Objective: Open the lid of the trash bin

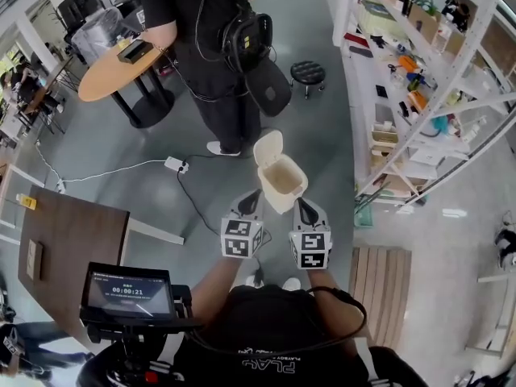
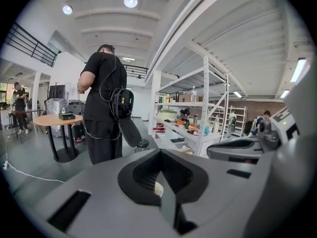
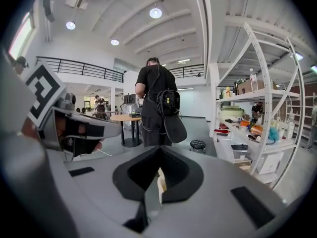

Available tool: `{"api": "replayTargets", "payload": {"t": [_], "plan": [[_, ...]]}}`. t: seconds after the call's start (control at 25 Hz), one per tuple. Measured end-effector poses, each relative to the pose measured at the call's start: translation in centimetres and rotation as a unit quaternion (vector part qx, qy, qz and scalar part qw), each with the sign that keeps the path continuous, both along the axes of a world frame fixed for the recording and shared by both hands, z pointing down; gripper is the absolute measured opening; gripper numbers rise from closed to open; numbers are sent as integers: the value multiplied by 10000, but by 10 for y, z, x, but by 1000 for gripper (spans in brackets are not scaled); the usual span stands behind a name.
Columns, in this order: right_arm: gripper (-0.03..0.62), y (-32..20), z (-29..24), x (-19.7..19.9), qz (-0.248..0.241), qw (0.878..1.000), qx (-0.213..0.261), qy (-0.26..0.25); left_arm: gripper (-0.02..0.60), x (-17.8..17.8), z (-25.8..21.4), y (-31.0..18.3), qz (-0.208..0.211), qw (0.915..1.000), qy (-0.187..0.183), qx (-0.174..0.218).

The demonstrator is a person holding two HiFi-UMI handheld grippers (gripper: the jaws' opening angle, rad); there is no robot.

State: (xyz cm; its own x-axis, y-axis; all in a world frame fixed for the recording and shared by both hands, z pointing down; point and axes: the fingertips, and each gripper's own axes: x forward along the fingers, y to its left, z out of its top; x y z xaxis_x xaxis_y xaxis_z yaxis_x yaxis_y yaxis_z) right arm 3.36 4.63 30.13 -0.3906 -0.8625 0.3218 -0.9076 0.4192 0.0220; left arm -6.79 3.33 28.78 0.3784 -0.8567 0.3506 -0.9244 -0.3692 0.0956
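Bin [image 1: 282, 185] sits just past both sets of fingertips, lid [image 1: 268, 147] already standing up. Left gripper [image 1: 253, 195] and right gripper [image 1: 302, 203] are both closed, tips meeting, nothing pinched. I judge the bin light, thin plastic, slick and tippy; I'd grab the lid's front lip.

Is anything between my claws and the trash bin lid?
Nothing visible. The cream plastic trash bin sits right at the tips of the left claw and right claw, and its lid already stands raised on the far side.
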Motion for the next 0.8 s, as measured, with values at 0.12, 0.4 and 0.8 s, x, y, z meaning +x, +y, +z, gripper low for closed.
{"api": "replayTargets", "payload": {"t": [0.12, 0.4, 0.8], "plan": [[-3, 5, -3, 0, 55, 10000, 36, 62, -3, -6, -3, 4, 3, 10000, 41, 24], [-3, 14, -1, 8, 150, 9996, 66, 212, -3, 2, -6, 14, 88, 9999, 75, 89], [-3, 19, -10, -6, 137, 9995, 141, 264, -3, -6, -8, 25, 167, 9998, 97, 18]]}}
